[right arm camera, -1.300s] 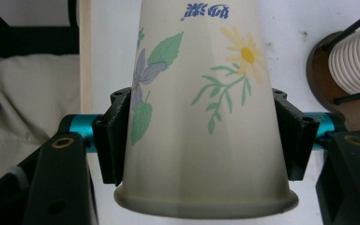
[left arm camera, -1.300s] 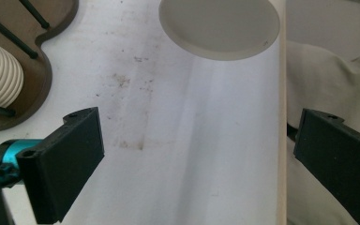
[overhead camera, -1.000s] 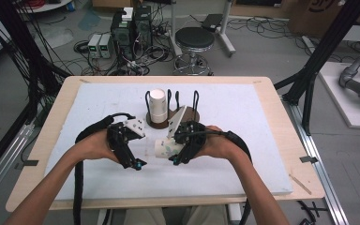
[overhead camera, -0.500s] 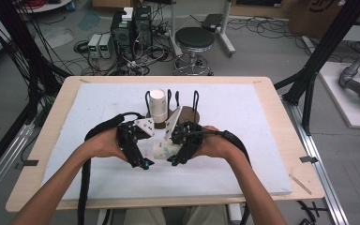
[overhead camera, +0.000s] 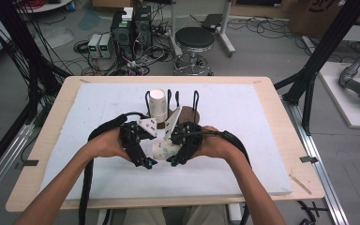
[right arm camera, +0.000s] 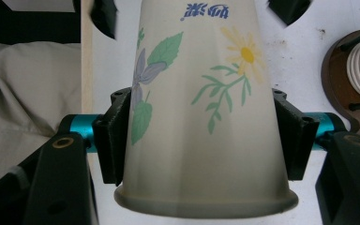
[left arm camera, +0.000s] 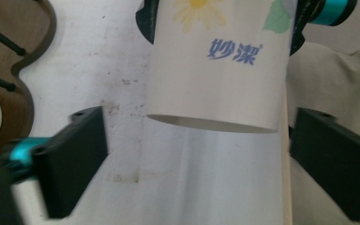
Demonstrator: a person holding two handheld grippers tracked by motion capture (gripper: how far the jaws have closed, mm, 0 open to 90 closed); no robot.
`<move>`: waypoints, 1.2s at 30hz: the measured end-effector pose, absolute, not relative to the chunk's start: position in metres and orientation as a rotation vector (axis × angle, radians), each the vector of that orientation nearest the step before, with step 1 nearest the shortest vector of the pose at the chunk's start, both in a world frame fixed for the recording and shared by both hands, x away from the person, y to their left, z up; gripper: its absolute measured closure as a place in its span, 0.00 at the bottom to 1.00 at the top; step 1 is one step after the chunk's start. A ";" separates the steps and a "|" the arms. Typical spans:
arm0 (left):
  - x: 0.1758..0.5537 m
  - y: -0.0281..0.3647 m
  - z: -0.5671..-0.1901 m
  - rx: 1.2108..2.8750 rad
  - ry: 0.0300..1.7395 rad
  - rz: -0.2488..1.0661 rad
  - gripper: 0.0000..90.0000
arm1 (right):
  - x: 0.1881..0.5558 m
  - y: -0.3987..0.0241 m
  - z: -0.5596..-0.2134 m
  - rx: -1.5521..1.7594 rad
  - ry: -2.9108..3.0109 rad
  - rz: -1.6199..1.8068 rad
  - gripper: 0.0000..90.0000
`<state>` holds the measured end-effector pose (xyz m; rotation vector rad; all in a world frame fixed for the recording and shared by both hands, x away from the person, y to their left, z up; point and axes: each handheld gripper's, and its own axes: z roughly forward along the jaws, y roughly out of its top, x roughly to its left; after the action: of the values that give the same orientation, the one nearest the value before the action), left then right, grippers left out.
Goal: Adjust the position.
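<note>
The right gripper [overhead camera: 174,160] has its jaws clamped on a paper cup [overhead camera: 165,150], one jaw on each side of the wall near the rolled rim; in the right gripper view the cup [right arm camera: 201,117] points away from the camera, rim nearest, printed with a yellow daisy, green leaves and blue characters. The left gripper [overhead camera: 146,162] faces it from the other side with jaws apart; in the left gripper view the cup's narrow base end [left arm camera: 218,70] hangs between and beyond the two black jaws, touching neither. Both grippers meet over the near middle of the desk [overhead camera: 262,117], which is covered by a white foam sheet; the sheet stops short of the light wooden border on all sides. Open surface lies to the left, to the right and along the near edge of the hands. Just behind the grippers stands a brown wooden holder [overhead camera: 190,115] with upright black wire loops, and a stack of white cups [overhead camera: 158,104] rests in its left side. Beyond the far desk edge the floor carries a black stool [overhead camera: 194,40], grey electronic boxes [overhead camera: 101,45] and tangled cables. Black frame struts rise at the left and right. A pale platform [overhead camera: 351,93] sits at the far right.
</note>
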<state>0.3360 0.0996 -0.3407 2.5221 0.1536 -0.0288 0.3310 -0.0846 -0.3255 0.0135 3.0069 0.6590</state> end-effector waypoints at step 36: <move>0.338 0.098 -0.342 2.506 0.095 -0.100 0.41 | 0.332 -0.082 -0.327 -0.017 3.021 0.689 0.31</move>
<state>0.3382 0.0975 -0.3416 2.5057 0.0945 -0.0995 0.3318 -0.0824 -0.3273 -0.0174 3.0205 0.6890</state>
